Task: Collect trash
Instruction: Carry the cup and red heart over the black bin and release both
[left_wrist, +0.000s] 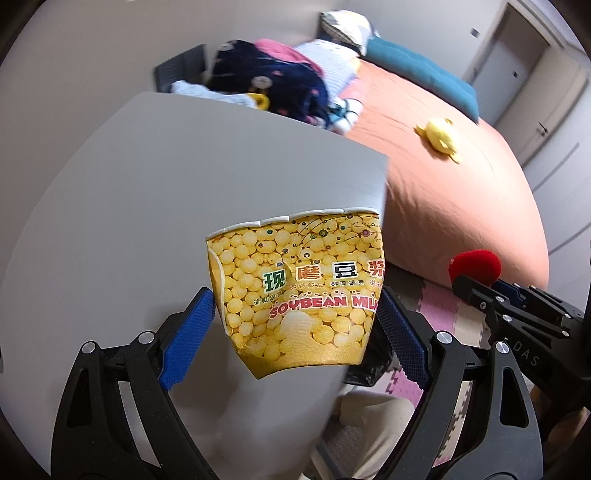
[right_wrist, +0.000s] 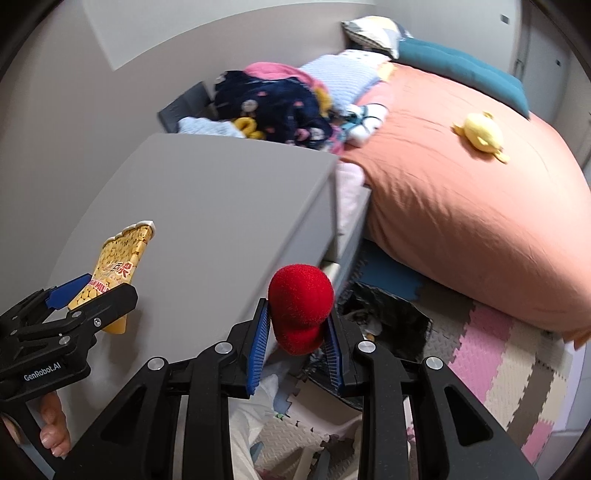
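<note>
While the flattened soybean milk cup (left_wrist: 295, 291) sits pinched at its two sides between the widely spread blue pads of the left gripper (left_wrist: 299, 328), it hangs over the grey cabinet top (left_wrist: 147, 206). At three o'clock from it, the right gripper (right_wrist: 295, 332) squeezes a red foam ball (right_wrist: 300, 308) — just above a black-lined trash bin (right_wrist: 399, 321) on the foam floor mat (right_wrist: 498, 362), beside the orange bed (right_wrist: 461, 221).

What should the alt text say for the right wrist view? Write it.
The right tongs grip a red foam ball above a black-lined trash bin beside a grey tabletop. At left, the left tongs hold a flattened yellow soybean milk cup; an orange-covered bed lies behind.
</note>
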